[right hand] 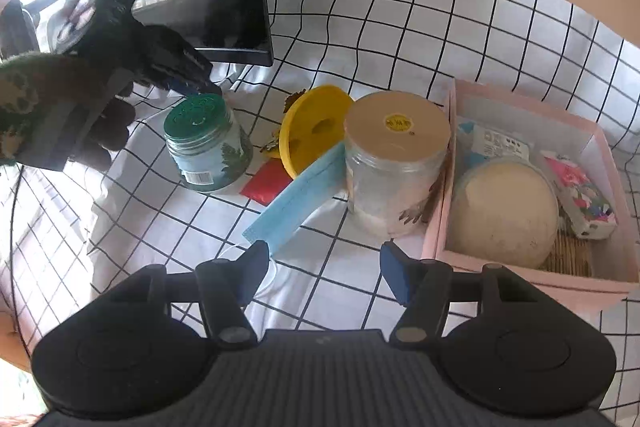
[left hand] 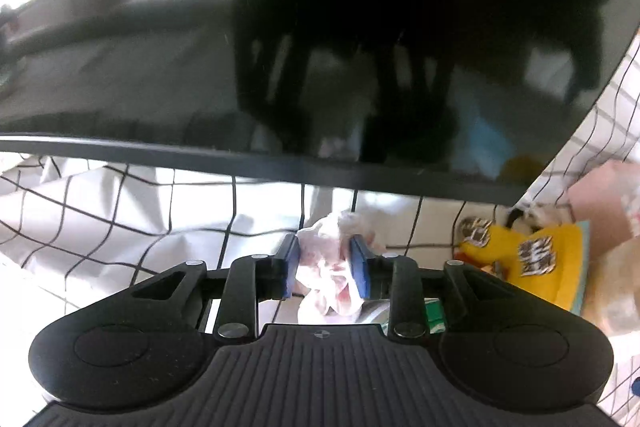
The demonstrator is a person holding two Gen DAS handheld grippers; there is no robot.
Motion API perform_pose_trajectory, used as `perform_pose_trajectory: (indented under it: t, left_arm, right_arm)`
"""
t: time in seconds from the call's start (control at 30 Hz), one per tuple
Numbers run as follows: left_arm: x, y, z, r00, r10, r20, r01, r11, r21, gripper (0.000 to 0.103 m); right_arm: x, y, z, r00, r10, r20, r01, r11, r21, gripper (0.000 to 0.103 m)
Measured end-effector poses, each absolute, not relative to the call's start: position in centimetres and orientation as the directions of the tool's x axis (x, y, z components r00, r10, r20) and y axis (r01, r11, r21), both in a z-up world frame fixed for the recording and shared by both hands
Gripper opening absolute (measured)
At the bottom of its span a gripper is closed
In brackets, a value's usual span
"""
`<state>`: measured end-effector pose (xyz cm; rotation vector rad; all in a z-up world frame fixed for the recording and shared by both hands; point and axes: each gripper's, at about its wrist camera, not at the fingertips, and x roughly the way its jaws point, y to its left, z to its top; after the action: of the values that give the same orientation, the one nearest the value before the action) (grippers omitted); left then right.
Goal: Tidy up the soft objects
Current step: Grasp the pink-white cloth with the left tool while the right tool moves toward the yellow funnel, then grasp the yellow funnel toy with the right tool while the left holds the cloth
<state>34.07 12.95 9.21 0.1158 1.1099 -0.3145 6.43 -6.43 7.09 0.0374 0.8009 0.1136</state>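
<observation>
- Nearest the left wrist camera, the left gripper (left hand: pixel 323 267) holds a crumpled pale pink-white plastic bag (left hand: pixel 332 267) between its blue pads, jaws narrow; the wad bulges out above and below them.
- Risk, as I judge it: the grip looks light on slippery film, so the bag could slide free and drop onto the checked cloth (left hand: pixel 120 219) beside the monitor (left hand: pixel 160 87).
- Right gripper (right hand: pixel 324 275) stands wide with nothing between its jaws, hovering over the cloth.
- Blue face mask (right hand: pixel 296 203) at its 12 o'clock leans on the clear jar (right hand: pixel 394 163); pulling it carelessly could tip that jar.
- Pink box (right hand: pixel 516 187) sits at 2 o'clock, already crowded.
</observation>
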Motion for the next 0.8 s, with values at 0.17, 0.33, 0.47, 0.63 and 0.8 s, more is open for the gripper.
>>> perform_pose_trajectory:
  t: [0.17,0.33,0.47,0.63,0.8]
  left_arm:
    - [35.5,14.2,7.8,0.328,-0.245,-0.912,0.200,0.962,-0.187,0.034]
    - [36.1,15.0,7.6,0.316,-0.266,-0.911,0.146,0.962,-0.230,0.034]
    - [35.8,14.7,7.6,0.315,-0.274,-0.909,0.222,0.952,-0.210,0.027]
    - [35.6,16.5,7.8,0.308,-0.354,-0.883,0.215,0.930,-0.298,0.018]
    - [33.7,19.8,9.7,0.380,-0.418,-0.825,0.220,0.907,-0.358,0.017]
  right_arm:
    - [6.1,-6.6,6.9,0.691,0.118,-0.713,-0.082,0.993,0.086,0.062]
    - [6.2,-7.1,6.5,0.687,0.114,-0.717,-0.063,0.993,0.098,0.062]
    - [6.5,-7.1,6.5,0.692,0.096,-0.715,-0.051,0.995,0.084,0.062]
    - [7.9,-6.5,8.5,0.723,0.105,-0.683,-0.081,0.994,0.067,0.054]
    - [11.1,-6.7,12.0,0.727,0.181,-0.662,-0.121,0.983,0.135,0.050]
